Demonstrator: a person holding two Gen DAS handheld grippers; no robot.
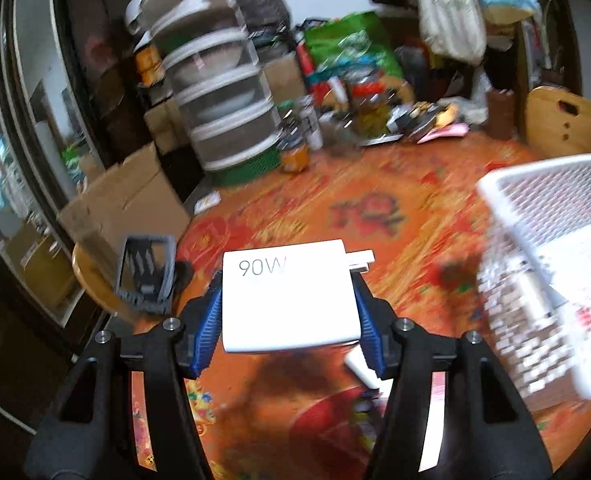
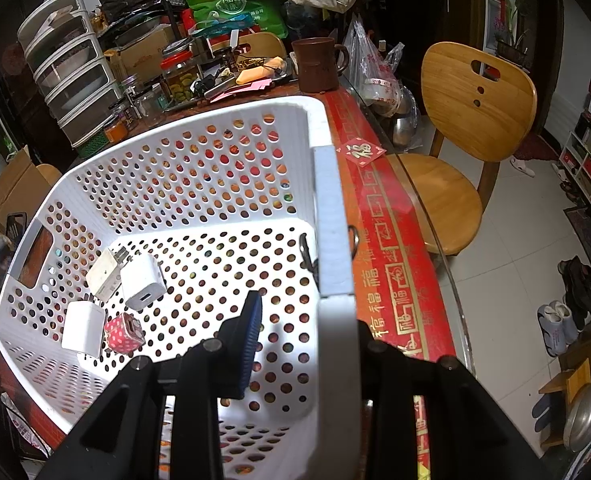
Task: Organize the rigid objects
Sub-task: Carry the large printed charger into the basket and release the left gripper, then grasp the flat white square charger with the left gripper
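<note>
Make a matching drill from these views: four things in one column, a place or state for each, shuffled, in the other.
1. 90W charger
2. Pink dotted charger
3. Brown mug
4. Basket

A. Lies on the basket floor
B. Stands on the table beyond the basket
C. Clamped between the left gripper's blue pads
D. Wall pinched by the right gripper

Pairs: 1-C, 2-A, 3-B, 4-D

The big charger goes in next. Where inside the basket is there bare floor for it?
The basket floor is bare from its middle to the wall the right gripper clamps. The four small chargers crowd the corner near the handle slot.
</note>
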